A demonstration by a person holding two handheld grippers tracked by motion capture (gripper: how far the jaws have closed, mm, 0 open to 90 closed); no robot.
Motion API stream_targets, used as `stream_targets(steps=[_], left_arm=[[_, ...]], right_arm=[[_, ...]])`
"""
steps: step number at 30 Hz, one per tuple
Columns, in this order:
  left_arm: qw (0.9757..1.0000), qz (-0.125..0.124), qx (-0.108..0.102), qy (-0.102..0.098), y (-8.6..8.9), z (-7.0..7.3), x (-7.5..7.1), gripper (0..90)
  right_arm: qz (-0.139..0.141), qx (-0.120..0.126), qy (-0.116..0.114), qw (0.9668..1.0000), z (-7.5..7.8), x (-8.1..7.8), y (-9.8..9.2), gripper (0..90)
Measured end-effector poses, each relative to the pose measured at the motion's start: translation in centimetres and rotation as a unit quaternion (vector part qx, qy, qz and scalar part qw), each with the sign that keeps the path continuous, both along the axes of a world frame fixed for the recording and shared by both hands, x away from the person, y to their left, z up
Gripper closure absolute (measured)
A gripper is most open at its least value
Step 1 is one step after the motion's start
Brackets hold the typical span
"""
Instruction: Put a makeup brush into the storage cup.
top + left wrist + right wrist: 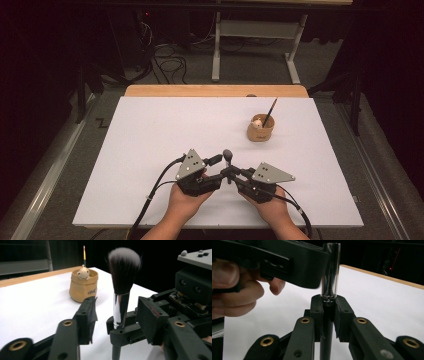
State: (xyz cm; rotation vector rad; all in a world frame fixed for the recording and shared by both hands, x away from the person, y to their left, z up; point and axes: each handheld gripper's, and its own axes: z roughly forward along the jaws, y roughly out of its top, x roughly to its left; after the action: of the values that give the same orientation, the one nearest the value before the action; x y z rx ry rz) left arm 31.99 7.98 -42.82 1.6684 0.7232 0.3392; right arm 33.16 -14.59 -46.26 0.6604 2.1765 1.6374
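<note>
Brush (227, 159) upright between both grippers, cup (260, 128) behind, toward the right.

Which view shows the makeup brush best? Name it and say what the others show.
The left gripper view: the makeup brush stands upright with bristles, silver ferrule and handle visible, clamped by the right tool. The right gripper view shows just its ferrule and dark handle up close; the high view shows it small between the two tools.

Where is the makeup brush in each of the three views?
High view: makeup brush low centre, upright between the two grippers.
Left gripper view: brush centre, bristles up, tan cup behind.
Right gripper view: its silver collar top centre, handle clamped between the jaws.
Shared landmark: the white table.
</note>
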Motion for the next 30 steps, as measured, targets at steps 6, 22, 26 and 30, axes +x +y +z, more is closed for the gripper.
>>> stream_targets(steps=[6,22,26,30], left_arm=[[0.9999,0.015,-0.004,-0.001,1.1,-0.1,0.0,39.5],[0.9982,0.059,0.012,-0.001,4.3,-1.1,0.0,26.3],[0.9970,0.076,0.015,0.000,5.3,-1.3,0.0,20.9],[0.9957,0.091,0.020,-0.002,6.2,-1.5,0.0,16.0]], right_arm=[[-0.005,0.002,0.001,1.0000,0.0,0.1,-0.4,80.1],[-0.016,0.006,0.002,0.9999,0.1,0.2,-1.3,80.1],[-0.018,0.006,0.001,0.9998,0.1,0.2,-1.5,80.1],[-0.020,0.005,-0.003,0.9998,0.2,0.2,-1.7,80.1]])
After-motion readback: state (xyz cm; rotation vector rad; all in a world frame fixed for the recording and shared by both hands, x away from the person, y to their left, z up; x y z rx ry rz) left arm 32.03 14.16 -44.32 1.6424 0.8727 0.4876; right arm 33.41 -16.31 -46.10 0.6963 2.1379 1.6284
